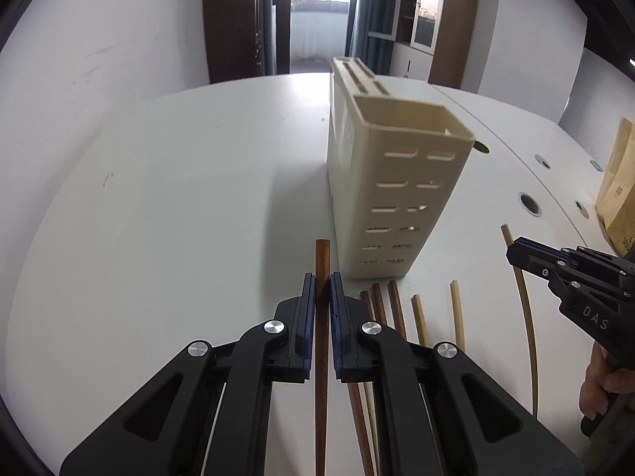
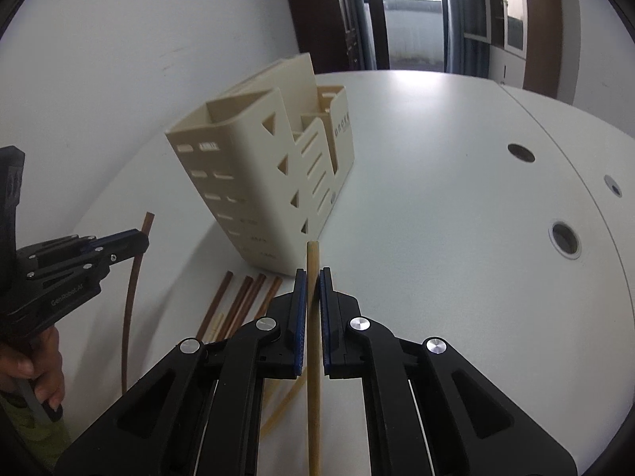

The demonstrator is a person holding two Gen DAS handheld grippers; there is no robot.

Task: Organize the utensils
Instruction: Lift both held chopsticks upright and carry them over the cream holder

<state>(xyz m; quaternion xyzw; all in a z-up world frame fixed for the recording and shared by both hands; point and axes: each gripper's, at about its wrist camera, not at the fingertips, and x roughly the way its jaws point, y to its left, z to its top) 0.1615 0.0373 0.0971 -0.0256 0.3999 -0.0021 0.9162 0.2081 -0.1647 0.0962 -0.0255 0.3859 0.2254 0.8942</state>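
A cream utensil holder [image 1: 389,182] with slotted walls stands on the white table; it also shows in the right wrist view [image 2: 262,182]. My left gripper [image 1: 322,281] is shut on a dark brown chopstick [image 1: 322,261], just left of the holder's base. My right gripper [image 2: 313,277] is shut on a light bamboo chopstick [image 2: 313,261], in front of the holder. Each gripper shows in the other's view, the right [image 1: 516,250] and the left [image 2: 139,240]. Several loose chopsticks [image 1: 397,309] lie on the table in front of the holder, brown and light ones [image 2: 242,301].
The white table [image 1: 178,198] has round cable holes [image 2: 563,238] on its right part. A brown paper bag [image 1: 619,198] stands at the far right. A wall, a door and cabinets lie beyond the table.
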